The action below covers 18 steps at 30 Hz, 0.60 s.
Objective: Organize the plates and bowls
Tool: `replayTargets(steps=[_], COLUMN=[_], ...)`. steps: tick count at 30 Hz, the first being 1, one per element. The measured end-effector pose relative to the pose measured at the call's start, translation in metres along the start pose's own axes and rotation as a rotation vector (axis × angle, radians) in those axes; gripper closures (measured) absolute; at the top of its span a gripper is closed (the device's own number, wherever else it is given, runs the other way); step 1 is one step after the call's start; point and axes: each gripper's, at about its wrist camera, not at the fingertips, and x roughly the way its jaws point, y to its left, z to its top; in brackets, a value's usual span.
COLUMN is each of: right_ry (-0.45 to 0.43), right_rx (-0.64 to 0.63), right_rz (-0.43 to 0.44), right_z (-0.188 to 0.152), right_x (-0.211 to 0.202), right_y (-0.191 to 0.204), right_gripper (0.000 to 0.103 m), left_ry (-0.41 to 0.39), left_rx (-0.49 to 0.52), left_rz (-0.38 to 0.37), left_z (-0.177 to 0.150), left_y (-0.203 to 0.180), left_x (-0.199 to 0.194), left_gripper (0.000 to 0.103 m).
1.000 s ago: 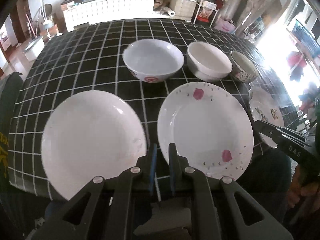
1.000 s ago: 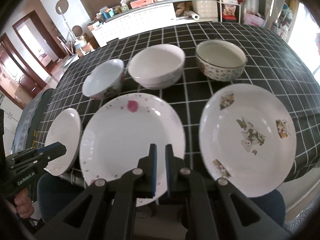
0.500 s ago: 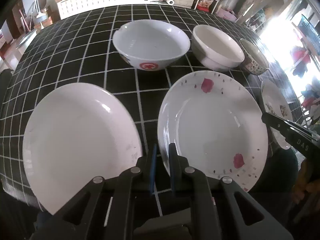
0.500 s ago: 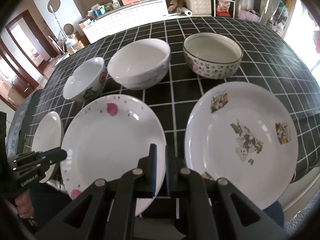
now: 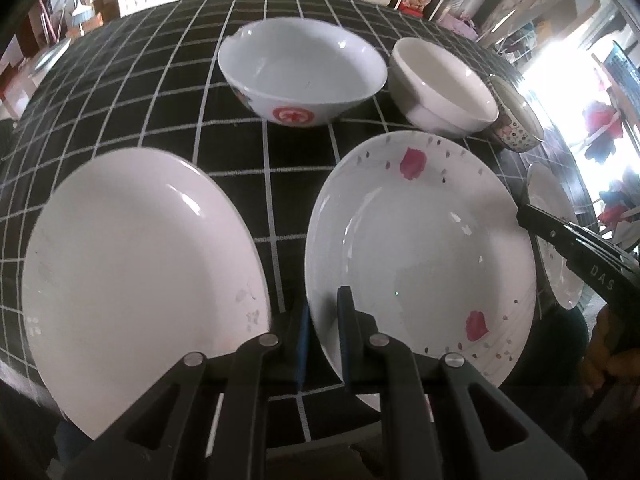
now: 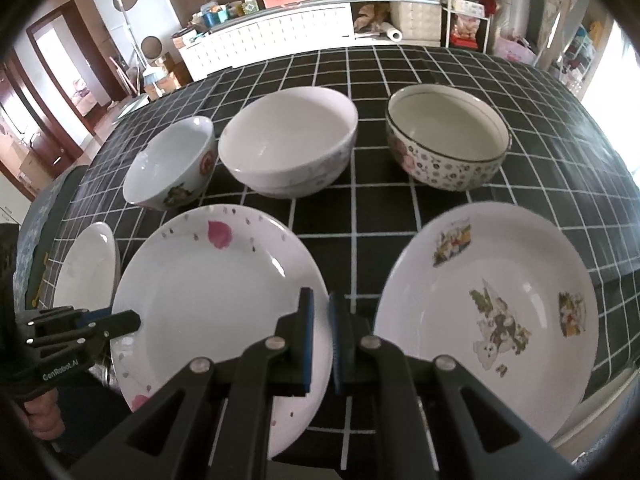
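Three plates lie along the near edge of a black grid tablecloth: a plain white plate (image 5: 136, 268), a petal-print plate (image 5: 424, 256) in the middle, and a cartoon-print plate (image 6: 492, 312) on the right. Behind stand a red-emblem bowl (image 5: 300, 76), a plain white bowl (image 5: 444, 88) and a floral bowl (image 6: 446, 148). My left gripper (image 5: 322, 320) straddles the petal plate's left rim (image 6: 224, 300), jaws nearly shut. My right gripper (image 6: 320, 320) straddles the same plate's right rim, jaws nearly shut.
The table's near edge runs just under the plates. A white cabinet (image 6: 280, 36) with clutter and shelves (image 6: 464, 8) stand beyond the far side. A doorway (image 6: 60, 68) is at the left.
Both grippers moved forward toward the table. Their fingers now flank the opposite rims of the petal-print plate. The dishes have not moved.
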Motion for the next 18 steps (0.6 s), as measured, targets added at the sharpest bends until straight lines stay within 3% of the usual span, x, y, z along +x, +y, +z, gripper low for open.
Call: replayTargets(steps=[6, 18], right_ry=[0.056, 0.056], right_rx=[-0.050, -0.026], right_rz=[0.017, -0.014], right_z=[0.000, -0.006], right_x=[0.009, 0.010], right_y=[-0.001, -0.001], right_gripper=[0.092, 0.090], left_ry=[-0.005, -0.015], left_rx=[0.001, -0.004], left_rz=[0.002, 0.008], left_z=[0.001, 0.000], left_y=[0.000, -0.001], left_x=[0.001, 0.001], left_gripper=[0.093, 0.093])
